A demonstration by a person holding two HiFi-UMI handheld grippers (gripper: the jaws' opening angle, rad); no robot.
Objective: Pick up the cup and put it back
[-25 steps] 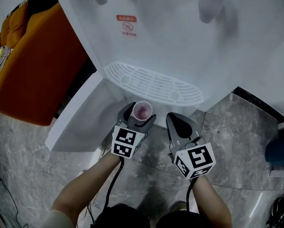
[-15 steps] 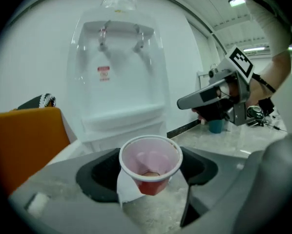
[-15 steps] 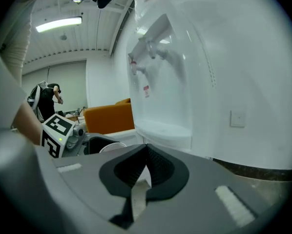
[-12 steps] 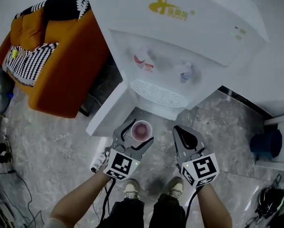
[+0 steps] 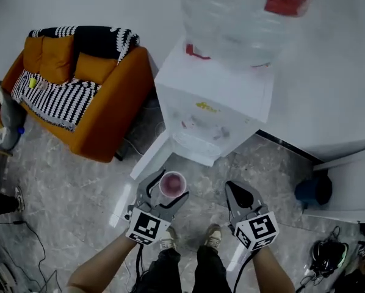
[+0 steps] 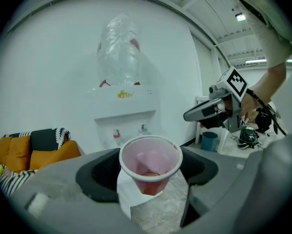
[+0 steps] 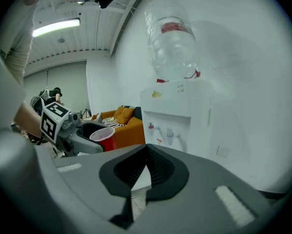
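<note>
Cup in hand: I held the red plastic cup (image 6: pixel 150 162) upright in my left gripper (image 5: pixel 170 185), whose wide-set jaws clasped its sides. It hung in mid-air before the white water dispenser (image 5: pixel 216 112). My right gripper (image 5: pixel 236 191) hung beside it, jaws closed on nothing. Returning the cup well, I judged, meant keeping it level, lowering it squarely onto the dispenser's drip tray (image 5: pixel 196 144), and letting go only once it stood.
</note>
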